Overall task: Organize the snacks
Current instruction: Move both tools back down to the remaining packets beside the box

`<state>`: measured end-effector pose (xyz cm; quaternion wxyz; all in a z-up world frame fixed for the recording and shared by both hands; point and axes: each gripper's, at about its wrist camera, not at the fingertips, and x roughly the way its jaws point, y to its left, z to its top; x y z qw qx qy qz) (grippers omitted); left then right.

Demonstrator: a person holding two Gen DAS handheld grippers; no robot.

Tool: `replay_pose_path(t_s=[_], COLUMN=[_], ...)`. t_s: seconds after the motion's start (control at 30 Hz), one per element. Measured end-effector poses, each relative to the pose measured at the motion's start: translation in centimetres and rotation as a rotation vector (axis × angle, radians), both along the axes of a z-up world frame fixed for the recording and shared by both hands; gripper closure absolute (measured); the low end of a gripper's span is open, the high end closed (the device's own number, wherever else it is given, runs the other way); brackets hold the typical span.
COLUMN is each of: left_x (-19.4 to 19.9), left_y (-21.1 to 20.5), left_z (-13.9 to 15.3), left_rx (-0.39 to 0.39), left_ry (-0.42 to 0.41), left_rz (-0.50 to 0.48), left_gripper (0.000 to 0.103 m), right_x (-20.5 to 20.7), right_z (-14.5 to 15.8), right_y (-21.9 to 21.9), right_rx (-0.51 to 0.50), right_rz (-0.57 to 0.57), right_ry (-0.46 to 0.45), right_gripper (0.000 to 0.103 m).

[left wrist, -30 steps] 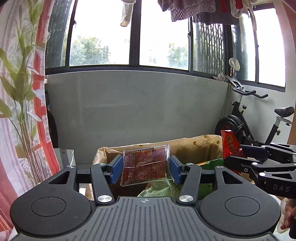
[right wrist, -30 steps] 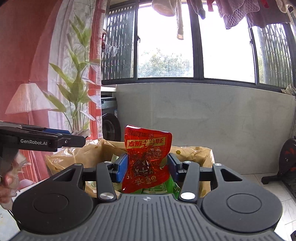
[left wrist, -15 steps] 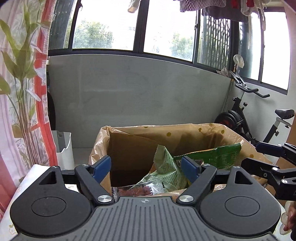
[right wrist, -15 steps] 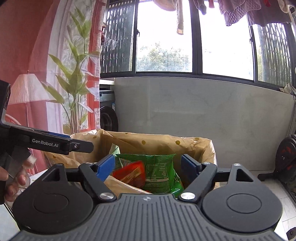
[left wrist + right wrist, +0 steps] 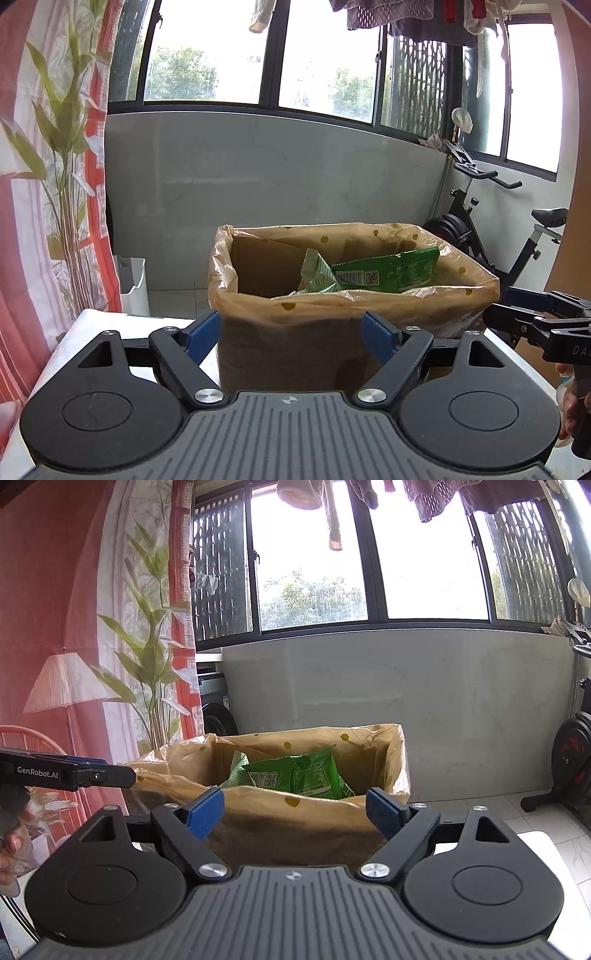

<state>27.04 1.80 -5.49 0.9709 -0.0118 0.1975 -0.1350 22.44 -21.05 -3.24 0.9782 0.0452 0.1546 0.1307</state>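
One cardboard box (image 5: 295, 347), lined with a dotted tan bag (image 5: 266, 805), sits straight ahead of both pairs of fingers. Left gripper (image 5: 293, 332): fingers wide apart, holding nothing. Right gripper (image 5: 295, 810): same, spread and empty. Two green snack packets (image 5: 384, 275) visible inside the box, beyond the fingertips, leaning on each other. One exercise bike (image 5: 491, 229) past the box, right of the left gripper's fingers.

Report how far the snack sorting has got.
Done: green snack packets lie inside the lined box. In hand: nothing; the left hand-held gripper and right hand-held gripper are both open and empty in front of the box. Left: no loose snacks are visible, so I cannot tell.
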Motion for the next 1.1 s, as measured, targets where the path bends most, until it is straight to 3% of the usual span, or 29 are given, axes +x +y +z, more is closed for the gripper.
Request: replay_pose_path(t_s=[0.23,0.53,0.7,0.83,1.1], left_x=[-1.3,-2.2,-2.6,-2.5,-2.9], left_y=[0.5,0.4,0.8,0.8,0.6], left_z=[-3.4,-7.3,-8.9,-9.6,-10.1], left_rx=[-0.033,-0.019,-0.04,-0.031,-0.032], left_ry=[0.093,0.195,0.255,0.285,0.305], left_rz=[0.055,0.094,0.104,0.094,0.093], left_gripper=[0.018,0.019,0.019,0.019,0.019], right_x=[-2.3,-3.7,-4.0,-3.6,-1.5], right_z=[-3.6,-10.2,-12.8,-13.4,-13.7], right_y=[0.8,0.4,1.9,3.0,3.9], right_rx=[0.036,0.193,0.198,0.163,0.087], right_rz=[0.02,-0.018,0.009,0.031,0.027], right_ry=[0.12,0.488,0.643,0.684,0.681], right_gripper=[0.017,0.017,0.017,0.016,0.016])
